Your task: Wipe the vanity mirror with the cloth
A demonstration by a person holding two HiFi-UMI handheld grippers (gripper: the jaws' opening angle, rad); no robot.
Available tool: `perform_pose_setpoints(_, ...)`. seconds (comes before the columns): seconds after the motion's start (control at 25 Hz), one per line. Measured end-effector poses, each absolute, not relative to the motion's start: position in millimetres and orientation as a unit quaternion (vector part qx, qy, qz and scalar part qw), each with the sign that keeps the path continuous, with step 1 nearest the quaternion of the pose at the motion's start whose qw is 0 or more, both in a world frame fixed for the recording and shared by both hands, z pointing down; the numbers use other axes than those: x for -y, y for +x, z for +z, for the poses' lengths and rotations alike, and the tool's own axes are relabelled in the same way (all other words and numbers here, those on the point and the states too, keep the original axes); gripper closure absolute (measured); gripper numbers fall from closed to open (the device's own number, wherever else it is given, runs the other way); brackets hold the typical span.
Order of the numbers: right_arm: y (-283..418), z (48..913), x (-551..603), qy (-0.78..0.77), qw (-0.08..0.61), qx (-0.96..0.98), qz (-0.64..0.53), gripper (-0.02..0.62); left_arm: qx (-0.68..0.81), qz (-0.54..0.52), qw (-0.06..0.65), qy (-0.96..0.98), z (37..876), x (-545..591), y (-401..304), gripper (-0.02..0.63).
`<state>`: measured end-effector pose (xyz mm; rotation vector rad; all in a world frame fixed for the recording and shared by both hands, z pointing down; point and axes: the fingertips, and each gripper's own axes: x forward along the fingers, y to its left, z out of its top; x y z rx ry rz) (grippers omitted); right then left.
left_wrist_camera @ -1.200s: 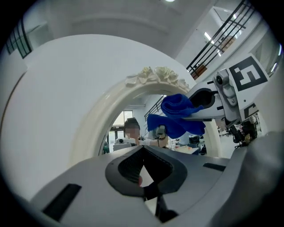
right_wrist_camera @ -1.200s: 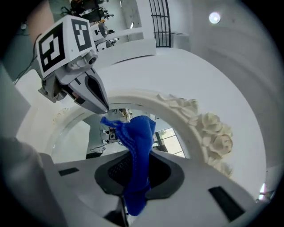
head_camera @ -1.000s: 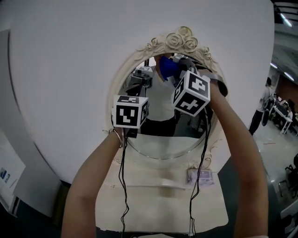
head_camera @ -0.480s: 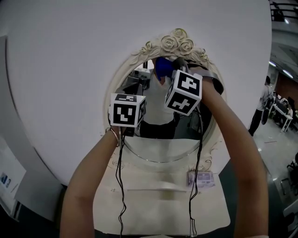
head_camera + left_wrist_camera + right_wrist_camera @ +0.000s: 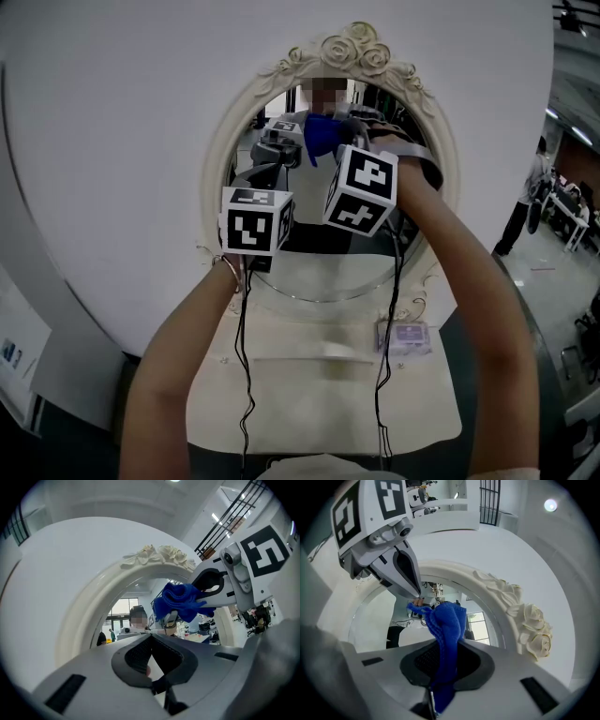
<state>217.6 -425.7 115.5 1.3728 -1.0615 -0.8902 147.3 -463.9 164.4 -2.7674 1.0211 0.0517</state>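
An oval vanity mirror [image 5: 319, 267] in a cream frame [image 5: 220, 159] topped with roses stands upright before me. A blue cloth [image 5: 322, 131] is pressed on the upper part of the glass, and my right gripper [image 5: 337, 145] is shut on it. From the right gripper view the cloth [image 5: 447, 625] bunches out of the right gripper [image 5: 440, 667] against the glass. My left gripper [image 5: 258, 267] sits at the frame's lower left edge, shut [image 5: 153, 667] with a pale sliver of the frame between its pads. The left gripper view also catches the cloth [image 5: 180, 599].
A big white round panel [image 5: 112, 141] backs the mirror. Below it lies a cream tabletop [image 5: 319, 394] with a small purple packet [image 5: 405, 337]. Black cables [image 5: 246, 375] hang from both grippers. A person [image 5: 525, 211] stands far off at the right.
My right gripper has slid the blue cloth left and a little down across the upper glass. The left gripper has stayed at the frame's left edge. The head view has tipped slightly.
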Motion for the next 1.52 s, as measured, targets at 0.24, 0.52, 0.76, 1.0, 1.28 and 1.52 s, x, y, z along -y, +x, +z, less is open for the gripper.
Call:
perform_pose_setpoints(0.24,214.1,166.7,426.7,0.564,0.575,0.471,-0.36,0.529,-0.352,-0.019,0.077,-0.933,216.6,465.8,149.6,0.603)
perform_pose_setpoints(0.52,209.1,220.2,428.6,0.548,0.584,0.493,-0.34,0.529,-0.355,-0.058,0.063,-0.931,280.4,463.7,148.5,0.603)
perform_pose_setpoints(0.76,208.9,257.7,431.3,0.548,0.582,0.503,-0.33,0.529,-0.354,-0.067,0.04,-0.932,323.0,463.5,149.2,0.603)
perform_pose_setpoints(1.0,207.4,311.1,429.6,0.541,0.578,0.531,-0.301,0.529,-0.366,-0.075,0.014,-0.927,361.4,464.5,143.4,0.603)
perform_pose_setpoints(1.28,206.5,376.9,428.4,0.547,0.563,0.553,-0.278,0.529,-0.374,-0.075,-0.021,-0.924,406.0,459.0,139.5,0.603)
perform_pose_setpoints(1.52,208.8,440.8,425.0,0.534,0.574,0.566,-0.256,0.529,-0.373,-0.091,-0.025,-0.923,447.1,447.7,136.4,0.603)
